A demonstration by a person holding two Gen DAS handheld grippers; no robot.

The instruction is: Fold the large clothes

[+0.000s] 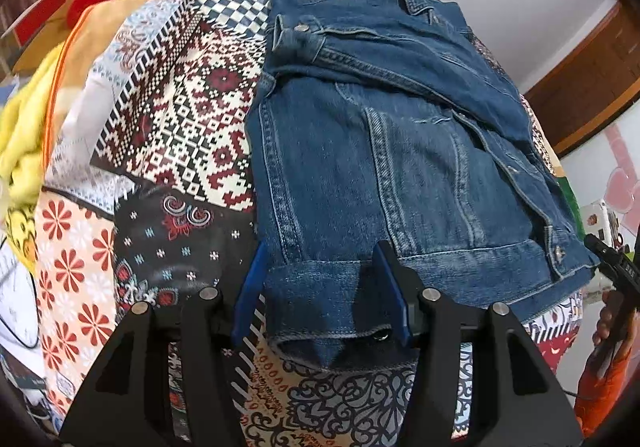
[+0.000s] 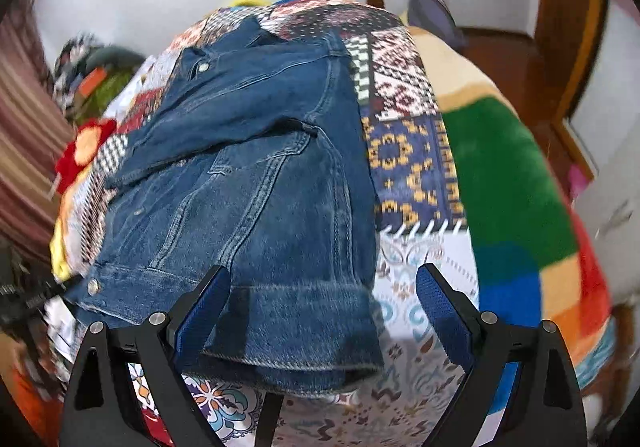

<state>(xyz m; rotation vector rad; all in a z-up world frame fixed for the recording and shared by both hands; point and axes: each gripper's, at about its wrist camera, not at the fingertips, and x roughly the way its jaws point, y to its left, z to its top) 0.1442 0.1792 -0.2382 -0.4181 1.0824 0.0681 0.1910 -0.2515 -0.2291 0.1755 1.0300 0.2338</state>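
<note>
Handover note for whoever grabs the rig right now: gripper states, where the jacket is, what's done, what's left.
Left gripper: open, fingers straddling the near left corner of the hem, not clamped.
Right gripper: open, around the near right corner of the hem, one finger on the denim, the other over the bedspread.
Denim jacket: lies on the patterned bedspread, collar at the far end, hem toward you. Both sleeves look already folded in across the body.
Left to do, probably: close both grippers on the hem corners, carry the hem up toward the collar, then smooth.
</note>
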